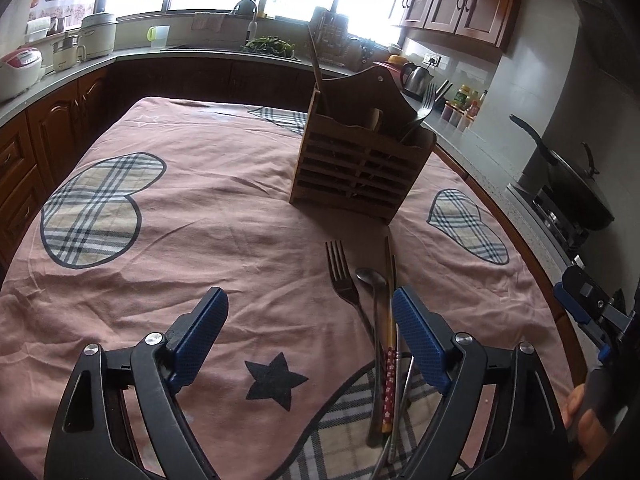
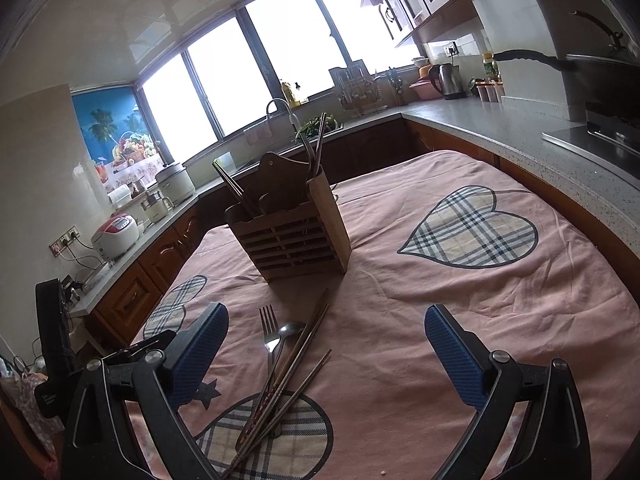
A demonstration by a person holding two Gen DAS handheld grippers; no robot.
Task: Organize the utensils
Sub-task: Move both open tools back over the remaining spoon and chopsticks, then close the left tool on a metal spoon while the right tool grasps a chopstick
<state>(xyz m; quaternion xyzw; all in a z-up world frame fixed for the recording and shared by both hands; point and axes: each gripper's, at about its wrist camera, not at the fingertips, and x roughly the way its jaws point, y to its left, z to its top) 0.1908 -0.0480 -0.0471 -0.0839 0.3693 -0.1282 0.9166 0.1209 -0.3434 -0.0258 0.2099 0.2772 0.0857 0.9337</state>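
Note:
A wooden slatted utensil holder (image 1: pixel 356 160) stands on the pink tablecloth (image 1: pixel 200 208), with a fork and chopsticks in it; it also shows in the right wrist view (image 2: pixel 292 232). A fork (image 1: pixel 342 276), a spoon (image 1: pixel 374 288) and chopsticks (image 1: pixel 390 320) lie loose in a pile in front of it. My left gripper (image 1: pixel 310 316) is open and empty, its right finger beside the pile. My right gripper (image 2: pixel 326 336) is open and empty, above the cloth, with the fork (image 2: pixel 269 332), spoon (image 2: pixel 290 330) and chopsticks (image 2: pixel 304 344) lying between its fingers.
Kitchen counters (image 2: pixel 520 124) wrap around the table, holding a kettle (image 2: pixel 448 78), rice cookers (image 2: pixel 116 236), a sink and a wok (image 1: pixel 576 184) on the stove at the right. The right gripper (image 1: pixel 588 300) shows at the left view's right edge.

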